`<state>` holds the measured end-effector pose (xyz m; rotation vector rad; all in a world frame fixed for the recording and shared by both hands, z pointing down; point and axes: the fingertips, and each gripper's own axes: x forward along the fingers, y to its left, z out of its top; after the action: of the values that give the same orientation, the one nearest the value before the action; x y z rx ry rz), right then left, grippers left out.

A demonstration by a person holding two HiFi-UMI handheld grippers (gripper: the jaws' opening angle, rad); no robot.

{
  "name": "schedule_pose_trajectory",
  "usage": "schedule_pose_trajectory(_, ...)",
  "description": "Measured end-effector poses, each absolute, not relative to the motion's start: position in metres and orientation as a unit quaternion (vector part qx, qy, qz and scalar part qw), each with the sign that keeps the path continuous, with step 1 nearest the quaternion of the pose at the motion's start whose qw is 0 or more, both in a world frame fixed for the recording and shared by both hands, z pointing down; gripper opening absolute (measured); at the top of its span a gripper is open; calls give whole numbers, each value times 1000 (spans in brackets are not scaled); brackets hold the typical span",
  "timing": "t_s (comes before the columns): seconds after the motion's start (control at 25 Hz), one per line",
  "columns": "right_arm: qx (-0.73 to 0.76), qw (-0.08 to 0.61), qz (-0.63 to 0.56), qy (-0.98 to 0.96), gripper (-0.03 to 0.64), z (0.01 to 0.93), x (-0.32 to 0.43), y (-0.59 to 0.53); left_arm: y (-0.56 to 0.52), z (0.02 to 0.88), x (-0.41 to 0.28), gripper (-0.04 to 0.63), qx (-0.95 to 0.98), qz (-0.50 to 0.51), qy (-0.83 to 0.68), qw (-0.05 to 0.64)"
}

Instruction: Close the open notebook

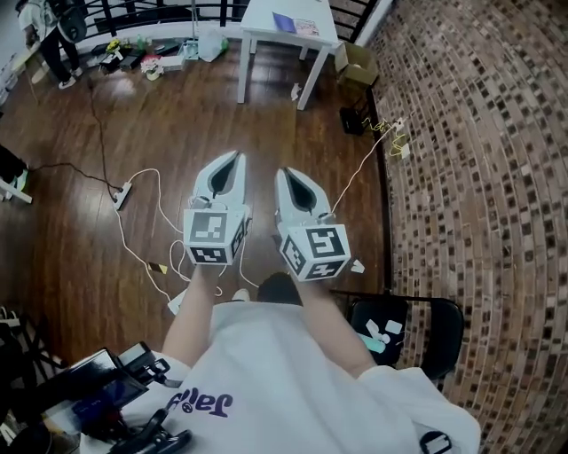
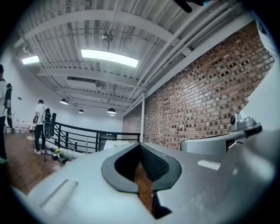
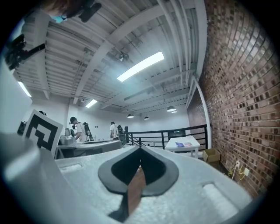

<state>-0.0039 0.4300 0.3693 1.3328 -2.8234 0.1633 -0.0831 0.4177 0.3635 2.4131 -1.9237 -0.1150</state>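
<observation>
The open notebook lies on a white table far ahead, its pages showing purple and pale. In the right gripper view the notebook is small on the tabletop, right of the jaw tips. Both grippers are held side by side at waist height over the wooden floor, pointing level towards the table and well short of it. The left gripper has its jaws closed tip to tip with nothing between them. The right gripper is shut and empty too.
A brick wall runs along the right. A cardboard box sits beside the table. White cables and a power strip lie on the floor. A black chair stands at my right. People and clutter are near the railing at the far left.
</observation>
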Motion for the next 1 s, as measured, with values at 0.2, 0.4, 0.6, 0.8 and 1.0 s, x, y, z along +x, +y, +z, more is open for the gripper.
schedule_pose_trajectory(0.2,440,9,72,-895,-9,383,11,372,365,375,-72,15,786,-25,-616,33)
schedule_pose_trajectory(0.4,431,1,78,-899,-9,390,22,298,302,386,-65,14,778,-13,-628,34)
schedule_pose_trajectory(0.6,404,4,69,-912,-9,381,32,212,224,377,-59,15,759,-11,-651,28)
schedule_pose_trajectory(0.8,413,-9,58,-909,-9,359,75,121,141,353,-21,15,765,-15,-644,9)
schedule_pose_trajectory(1.0,431,-16,73,-899,-9,361,109,53,84,355,10,15,771,-2,-637,5)
